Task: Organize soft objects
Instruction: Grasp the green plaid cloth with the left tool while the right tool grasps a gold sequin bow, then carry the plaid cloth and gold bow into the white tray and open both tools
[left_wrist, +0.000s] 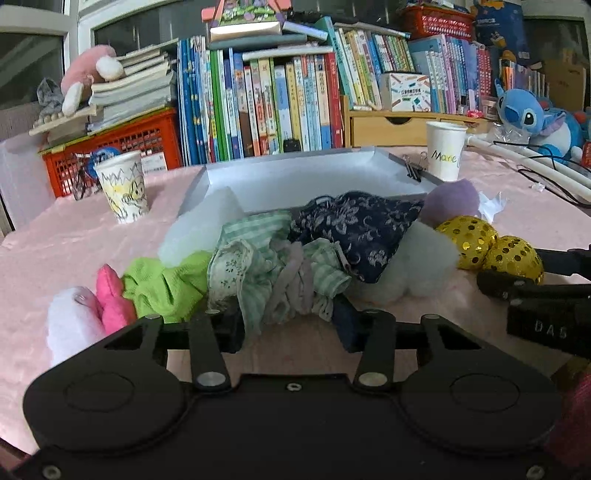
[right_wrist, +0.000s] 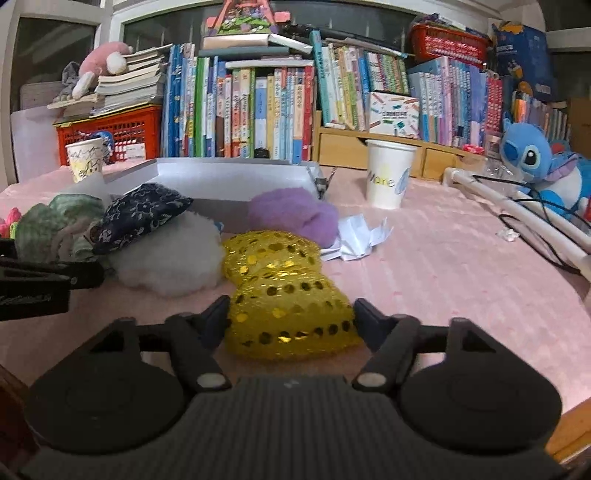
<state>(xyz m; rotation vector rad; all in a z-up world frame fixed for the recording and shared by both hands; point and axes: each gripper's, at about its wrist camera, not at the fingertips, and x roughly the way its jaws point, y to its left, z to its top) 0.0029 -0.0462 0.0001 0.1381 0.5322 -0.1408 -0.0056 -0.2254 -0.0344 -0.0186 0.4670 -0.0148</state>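
A green-striped frilled cloth is pinched between the fingers of the left gripper, at the near edge of a pile lying just before a shallow grey tray. To the right, a gold sequinned cushion is squeezed at its near end by the right gripper. Both sit on a pink tablecloth. A navy floral pouch rests on the striped cloth, with white stuffing beside it (and a purple pom behind). If the cloth is lifted, the pouch is likely to be dragged or tipped off; the slippery sequins could be lost from so shallow a grip.
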